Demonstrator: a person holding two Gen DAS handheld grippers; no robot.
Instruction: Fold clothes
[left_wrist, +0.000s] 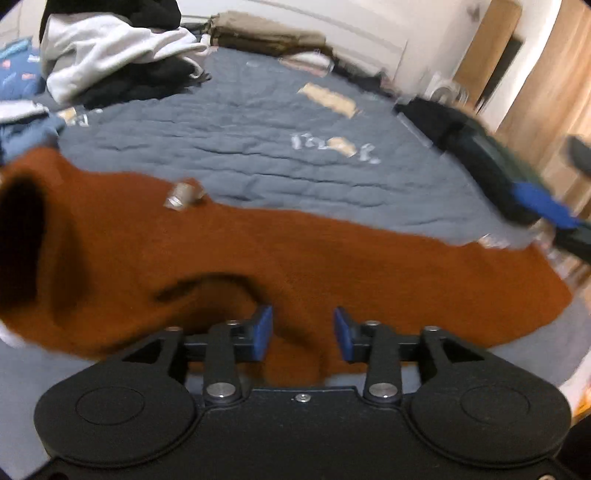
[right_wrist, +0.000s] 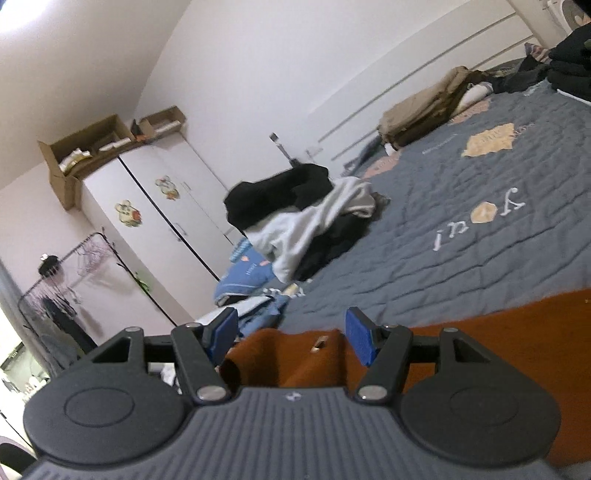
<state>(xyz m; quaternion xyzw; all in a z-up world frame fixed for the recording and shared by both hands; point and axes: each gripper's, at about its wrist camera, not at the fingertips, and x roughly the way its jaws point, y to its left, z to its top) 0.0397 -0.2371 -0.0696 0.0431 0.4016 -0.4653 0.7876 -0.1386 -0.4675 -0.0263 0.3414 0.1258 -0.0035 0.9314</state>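
Note:
A rust-orange knit garment (left_wrist: 332, 266) lies spread across the near part of the grey quilted bed (left_wrist: 258, 140). It has a small label (left_wrist: 183, 195) near its far edge. My left gripper (left_wrist: 303, 332) hovers over the garment's near edge. Its blue pads stand apart, a ridge of fabric runs between them, and neither pad presses on it. In the right wrist view the same orange garment (right_wrist: 480, 332) lies under my right gripper (right_wrist: 291, 332). That gripper is wide open above an edge bearing a small tag (right_wrist: 319, 343) and grips nothing.
A heap of white and black clothes (left_wrist: 110, 55) sits at the bed's far left, with blue items (right_wrist: 243, 273) beside it. A tan folded garment (right_wrist: 421, 110) lies by the wall. A blurred black and blue object (left_wrist: 517, 184) is at the bed's right edge. A white wardrobe (right_wrist: 155, 206) stands beyond.

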